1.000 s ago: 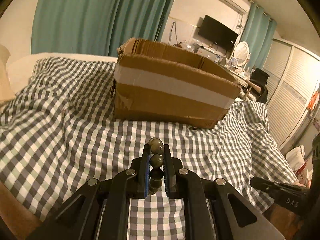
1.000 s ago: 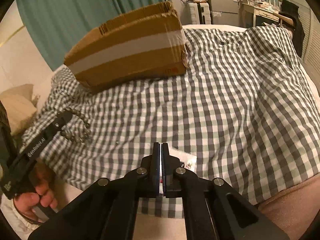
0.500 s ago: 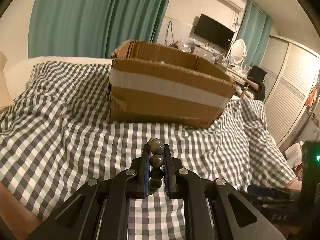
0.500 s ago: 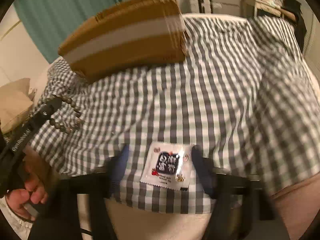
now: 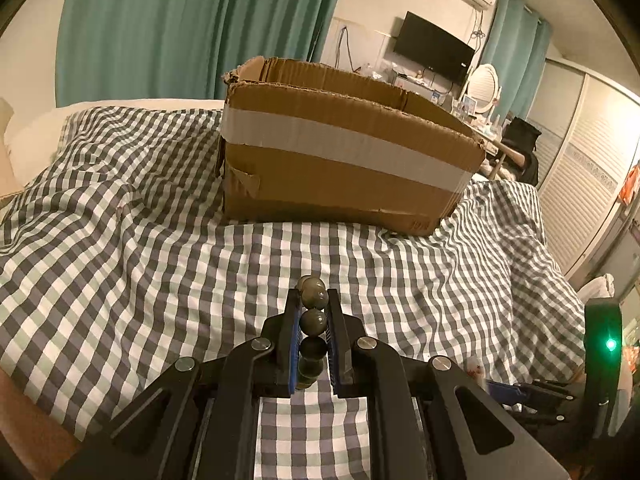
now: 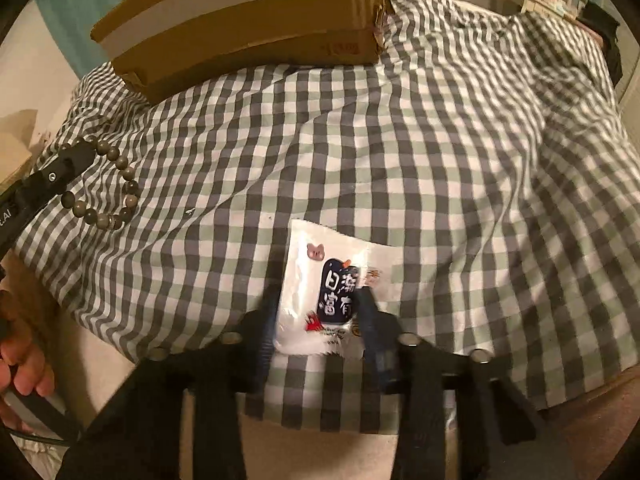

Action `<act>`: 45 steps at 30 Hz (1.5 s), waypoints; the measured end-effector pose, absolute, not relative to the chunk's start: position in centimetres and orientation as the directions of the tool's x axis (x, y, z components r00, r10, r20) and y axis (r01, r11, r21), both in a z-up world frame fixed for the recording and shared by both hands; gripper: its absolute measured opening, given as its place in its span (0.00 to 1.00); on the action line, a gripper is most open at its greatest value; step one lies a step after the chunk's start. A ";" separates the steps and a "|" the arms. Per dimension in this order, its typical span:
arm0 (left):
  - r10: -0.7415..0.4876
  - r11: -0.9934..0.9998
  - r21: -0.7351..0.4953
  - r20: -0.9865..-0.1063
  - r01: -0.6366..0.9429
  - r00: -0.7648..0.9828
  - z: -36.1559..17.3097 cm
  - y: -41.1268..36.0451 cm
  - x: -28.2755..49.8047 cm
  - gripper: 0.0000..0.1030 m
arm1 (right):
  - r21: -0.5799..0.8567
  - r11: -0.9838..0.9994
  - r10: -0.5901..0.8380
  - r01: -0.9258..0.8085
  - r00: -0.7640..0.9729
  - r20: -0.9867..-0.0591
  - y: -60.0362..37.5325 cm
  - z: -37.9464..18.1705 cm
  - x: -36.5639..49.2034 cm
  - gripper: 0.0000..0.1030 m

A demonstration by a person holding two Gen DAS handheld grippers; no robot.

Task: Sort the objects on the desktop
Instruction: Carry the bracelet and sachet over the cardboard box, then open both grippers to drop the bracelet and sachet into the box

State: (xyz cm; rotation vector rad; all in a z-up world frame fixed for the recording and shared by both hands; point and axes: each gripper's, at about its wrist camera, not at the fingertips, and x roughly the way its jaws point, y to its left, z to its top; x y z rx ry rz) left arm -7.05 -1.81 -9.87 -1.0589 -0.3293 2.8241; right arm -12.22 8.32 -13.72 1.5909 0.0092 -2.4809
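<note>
My left gripper (image 5: 313,300) is shut on a bracelet of dark olive beads (image 5: 313,322), held above the checked bedcover in front of an open cardboard box (image 5: 340,168). In the right wrist view the bracelet (image 6: 116,184) hangs in a loop from the left gripper's fingers (image 6: 74,160). My right gripper (image 6: 320,300) is open, its fingers on either side of a small white sachet (image 6: 320,292) with a dark blue label that lies flat on the cover. The box (image 6: 248,20) stands beyond it.
The checked cover (image 5: 120,260) lies rumpled over a bed, its near edge just under the right gripper. Teal curtains (image 5: 180,28) hang behind the box. A desk with a mirror (image 5: 482,88) and a slatted wardrobe (image 5: 580,184) stand at the right.
My right gripper has opened and moved down over the white sachet. My left gripper has carried the bracelet a little closer to the box.
</note>
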 end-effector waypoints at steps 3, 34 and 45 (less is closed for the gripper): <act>0.177 -0.971 -0.239 -0.629 -0.028 -0.757 -9.6 -1.8 -6.9 0.11 | 0.141 -0.980 -0.188 0.141 -0.413 -0.891 9.4 -13.1 -12.0 0.05; 0.204 -0.976 -0.163 -0.434 -0.146 -0.877 5.2 -0.5 -16.4 0.11 | 0.275 -0.889 -0.458 0.366 -0.687 -0.564 6.2 6.6 -20.8 0.04; 0.131 -0.990 -0.116 -0.463 -0.086 -0.877 3.7 -2.5 -26.0 0.79 | 0.192 -0.928 -0.372 0.318 -0.771 -0.517 4.8 6.0 -30.7 0.79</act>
